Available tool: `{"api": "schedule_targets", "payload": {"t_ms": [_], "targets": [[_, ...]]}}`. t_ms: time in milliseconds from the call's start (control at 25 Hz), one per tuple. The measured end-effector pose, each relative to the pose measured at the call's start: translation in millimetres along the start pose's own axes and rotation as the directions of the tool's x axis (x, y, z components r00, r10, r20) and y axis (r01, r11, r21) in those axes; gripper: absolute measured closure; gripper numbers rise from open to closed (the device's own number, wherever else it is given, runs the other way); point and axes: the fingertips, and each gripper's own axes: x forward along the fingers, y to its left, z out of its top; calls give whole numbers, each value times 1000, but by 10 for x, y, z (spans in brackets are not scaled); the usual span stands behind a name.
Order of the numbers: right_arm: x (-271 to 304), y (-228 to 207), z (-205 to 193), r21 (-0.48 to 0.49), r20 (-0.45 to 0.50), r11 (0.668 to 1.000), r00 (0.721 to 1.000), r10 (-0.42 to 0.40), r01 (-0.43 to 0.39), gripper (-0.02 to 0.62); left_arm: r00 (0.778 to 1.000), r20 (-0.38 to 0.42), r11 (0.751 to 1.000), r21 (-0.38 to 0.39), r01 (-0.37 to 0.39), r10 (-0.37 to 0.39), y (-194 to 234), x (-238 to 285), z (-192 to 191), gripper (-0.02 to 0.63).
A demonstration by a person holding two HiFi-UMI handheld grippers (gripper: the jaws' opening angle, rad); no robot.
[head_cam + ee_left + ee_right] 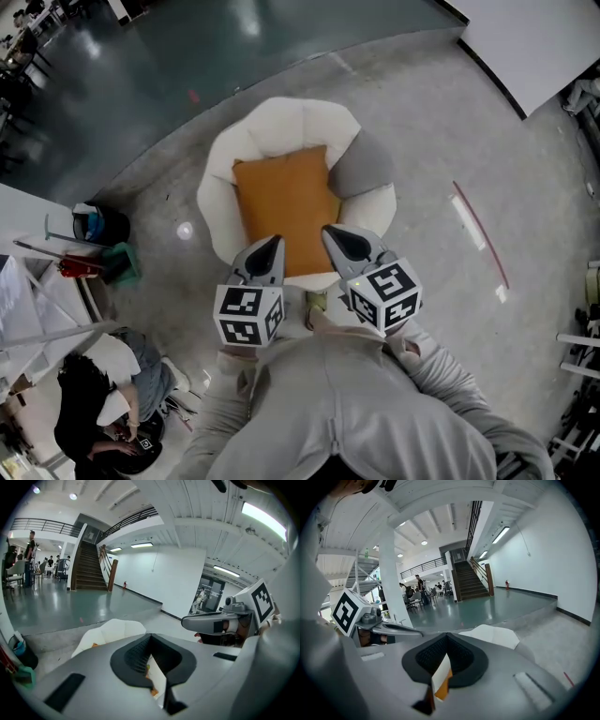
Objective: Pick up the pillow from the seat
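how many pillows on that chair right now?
2. An orange pillow lies flat in the middle of the white seat; a grey pillow sits at the seat's right side, beside it. Anything underneath would be hidden.

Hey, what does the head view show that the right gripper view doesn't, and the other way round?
Only the head view: the whole orange pillow lying on the white seat, a grey cushion beside it, and a red strip on the floor. Only the right gripper view: the staircase, ceiling lights and people at distant tables. Both: the white seat and the left hand-held gripper. The right gripper view also catches a sliver of orange between its own jaws.
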Motion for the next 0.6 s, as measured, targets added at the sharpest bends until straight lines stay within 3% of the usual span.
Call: {"api": "schedule_targets", "payload": {"t_ms": [600], "targets": [[417,-591,-43,1,-77,999,996,53,-53,597,993,-44,991,-76,-111,108,219,603,77,604]]}}
